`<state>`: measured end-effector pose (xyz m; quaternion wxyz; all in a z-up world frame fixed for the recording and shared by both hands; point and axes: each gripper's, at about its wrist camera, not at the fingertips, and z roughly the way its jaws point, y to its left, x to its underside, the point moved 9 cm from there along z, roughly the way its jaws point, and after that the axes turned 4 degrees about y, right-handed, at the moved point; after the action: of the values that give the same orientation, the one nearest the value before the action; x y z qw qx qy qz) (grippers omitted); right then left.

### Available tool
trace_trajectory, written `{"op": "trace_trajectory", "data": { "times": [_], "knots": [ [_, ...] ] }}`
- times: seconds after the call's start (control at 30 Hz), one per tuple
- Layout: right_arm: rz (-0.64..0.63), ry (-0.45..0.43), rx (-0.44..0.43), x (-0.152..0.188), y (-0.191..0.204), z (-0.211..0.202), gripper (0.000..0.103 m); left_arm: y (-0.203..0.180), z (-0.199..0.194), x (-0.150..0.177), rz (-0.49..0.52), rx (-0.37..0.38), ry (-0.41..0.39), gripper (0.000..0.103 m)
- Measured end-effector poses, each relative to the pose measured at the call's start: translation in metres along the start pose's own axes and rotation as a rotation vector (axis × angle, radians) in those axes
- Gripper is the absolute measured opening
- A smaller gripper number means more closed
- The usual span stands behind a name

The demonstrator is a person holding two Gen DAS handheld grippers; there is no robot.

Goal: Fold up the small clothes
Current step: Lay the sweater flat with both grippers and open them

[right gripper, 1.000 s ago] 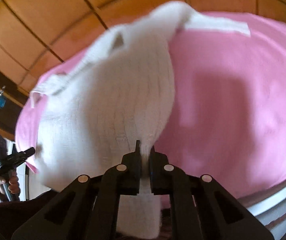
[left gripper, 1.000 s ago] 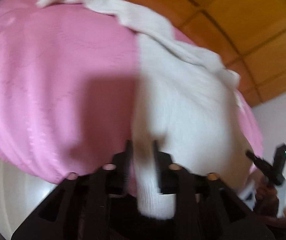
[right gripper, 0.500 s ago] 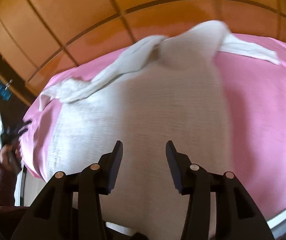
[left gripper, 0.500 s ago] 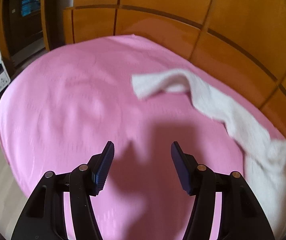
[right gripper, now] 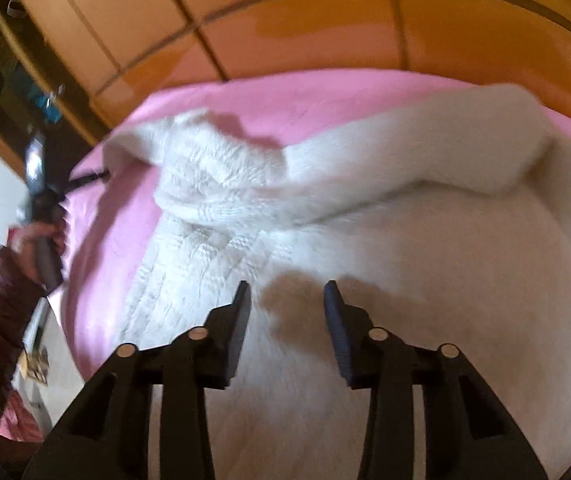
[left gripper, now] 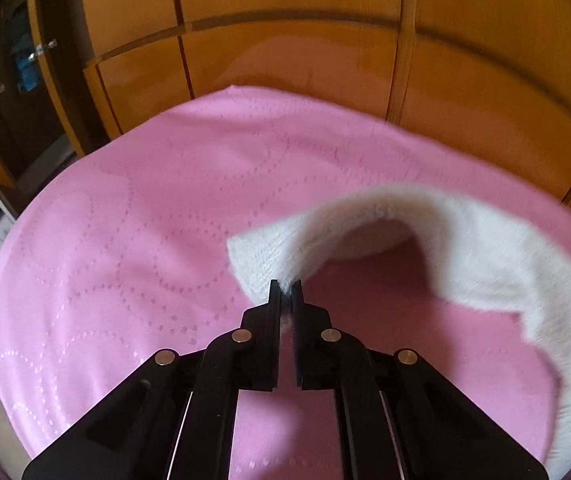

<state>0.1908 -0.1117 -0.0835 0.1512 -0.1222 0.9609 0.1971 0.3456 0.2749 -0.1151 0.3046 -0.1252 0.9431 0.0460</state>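
Since half a second back the left gripper (left gripper: pixel 285 286) swung over to the sleeve (left gripper: pixel 269 256) end of the white sweater (right gripper: pixel 405 280) and snapped shut on it. The right gripper (right gripper: pixel 285 300), narrowing but empty, hovers over the body on the pink bedspread (left gripper: pixel 125 220). Looks like the sleeve-fold step, so next it carries the cuff across toward the right one.

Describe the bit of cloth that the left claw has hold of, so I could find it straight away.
Start from the big pink bedcover in front of the orange wooden panels. On it lies one white knitted garment, and a long sleeve of it arches up off the pink. The left claw pinches that sleeve's end, the only cloth lifted clear.
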Motion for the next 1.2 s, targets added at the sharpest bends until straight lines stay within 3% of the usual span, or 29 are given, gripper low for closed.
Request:
{"op": "trace_trajectory", "data": {
  "times": [0.2, 0.3, 0.37, 0.43, 0.5, 0.57, 0.6, 0.67, 0.77, 0.83, 0.9, 1.03, 1.2],
  "knots": [
    [-0.086, 0.006, 0.021, -0.037, 0.005, 0.034, 0.029, 0.045, -0.101, -0.018, -0.158, 0.212, -0.116, 0.003],
    [-0.089, -0.057, 0.060, -0.083, 0.002, 0.041, 0.027, 0.070, -0.156, -0.031, -0.204, 0.253, -0.183, 0.003],
    [-0.053, -0.126, 0.078, -0.127, -0.003, 0.038, 0.026, 0.091, -0.181, -0.041, -0.258, 0.279, -0.186, 0.003],
    [-0.013, -0.189, 0.107, -0.170, -0.009, 0.033, 0.026, 0.106, -0.185, -0.048, -0.304, 0.253, -0.160, 0.003],
    [0.010, -0.264, 0.155, -0.200, -0.016, 0.021, 0.028, 0.124, -0.180, -0.054, -0.327, 0.173, -0.140, 0.003],
    [0.036, -0.279, 0.155, -0.208, -0.022, 0.014, 0.029, 0.138, -0.156, -0.055, -0.359, 0.117, -0.071, 0.003],
    [0.040, -0.290, 0.154, -0.208, -0.023, 0.009, 0.035, 0.144, -0.141, -0.053, -0.379, 0.096, -0.027, 0.003],
    [0.036, -0.291, 0.145, -0.193, -0.026, 0.000, 0.046, 0.156, -0.108, -0.047, -0.404, 0.050, 0.040, 0.003],
    [0.010, -0.241, 0.128, -0.156, -0.028, -0.002, 0.051, 0.174, -0.072, -0.032, -0.432, -0.062, 0.078, 0.009],
    [0.003, -0.210, 0.120, -0.123, -0.026, -0.006, 0.055, 0.180, -0.056, -0.010, -0.489, -0.059, 0.120, 0.055],
    [0.007, -0.182, 0.104, -0.094, -0.025, -0.009, 0.061, 0.185, -0.054, 0.010, -0.531, -0.067, 0.124, 0.060],
    [0.020, -0.137, 0.140, -0.033, -0.032, -0.017, 0.066, 0.150, -0.071, 0.052, -0.515, 0.075, 0.140, 0.060],
    [0.106, -0.170, 0.260, 0.031, -0.087, -0.075, 0.073, 0.044, -0.115, 0.101, -0.277, 0.378, 0.104, 0.060]
  ]
}}
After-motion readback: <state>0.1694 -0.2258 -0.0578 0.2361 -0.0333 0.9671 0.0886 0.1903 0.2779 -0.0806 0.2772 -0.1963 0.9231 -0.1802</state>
